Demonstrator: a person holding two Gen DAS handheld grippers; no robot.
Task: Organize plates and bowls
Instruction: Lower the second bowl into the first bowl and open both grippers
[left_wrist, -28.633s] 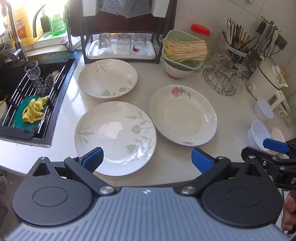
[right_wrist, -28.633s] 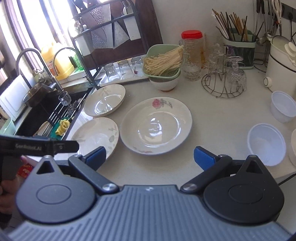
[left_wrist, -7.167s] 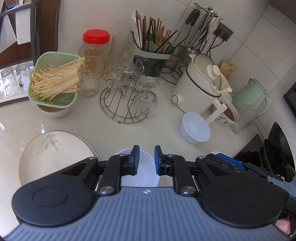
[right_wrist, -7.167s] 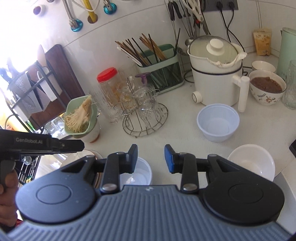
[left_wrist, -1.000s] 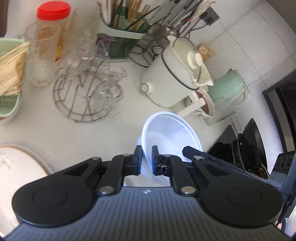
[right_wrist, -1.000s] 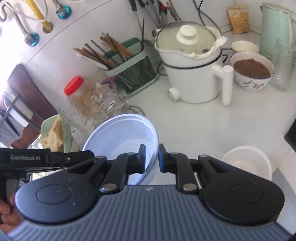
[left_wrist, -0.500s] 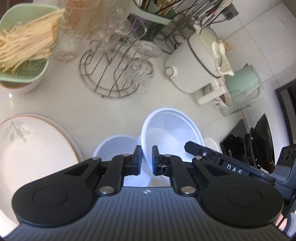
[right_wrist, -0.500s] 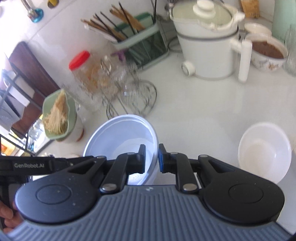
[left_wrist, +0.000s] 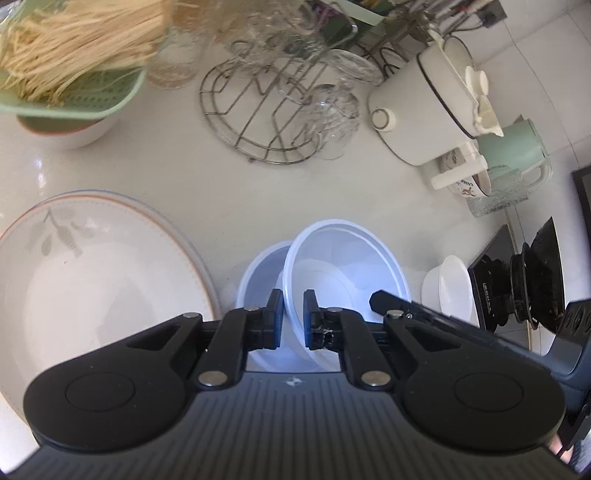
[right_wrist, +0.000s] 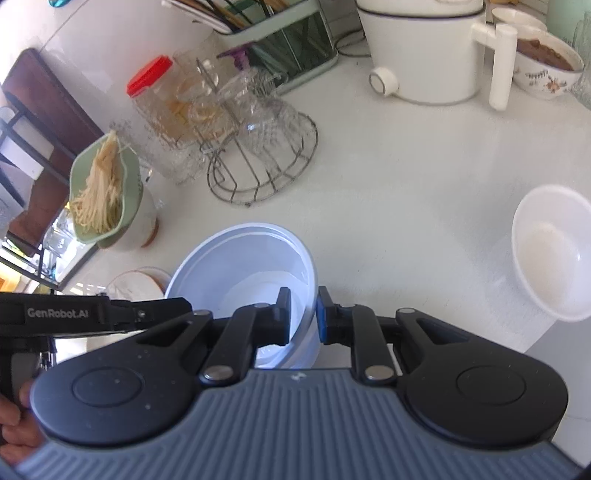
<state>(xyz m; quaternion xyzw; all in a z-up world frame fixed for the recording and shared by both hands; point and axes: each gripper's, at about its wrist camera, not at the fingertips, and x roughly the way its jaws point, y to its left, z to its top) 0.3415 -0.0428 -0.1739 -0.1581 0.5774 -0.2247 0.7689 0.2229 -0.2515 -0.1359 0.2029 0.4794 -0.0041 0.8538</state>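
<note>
A translucent white plastic bowl (left_wrist: 343, 266) (right_wrist: 240, 266) hangs tilted just above the counter, held by both grippers. My left gripper (left_wrist: 293, 319) is shut on its left rim. My right gripper (right_wrist: 303, 314) is shut on its right rim; its tip (left_wrist: 375, 295) shows in the left wrist view. Partly under the held bowl, a second plastic bowl (left_wrist: 258, 277) sits on the counter. A stack of floral plates (left_wrist: 92, 280) (right_wrist: 133, 286) lies just left of it. Another white bowl (left_wrist: 448, 291) (right_wrist: 550, 254) stands to the right.
Behind the bowls stand a wire rack with glasses (left_wrist: 280, 99), a green colander of noodles (left_wrist: 70, 55) on a bowl, a white electric pot (right_wrist: 424, 55) and a floral bowl of brown food (right_wrist: 546, 66). A green kettle (left_wrist: 517, 147) and a black stove (left_wrist: 517, 280) are at the right.
Both grippers have come down and leftward with the bowl. It now hangs over the second plastic bowl beside the plates, which have come into view.
</note>
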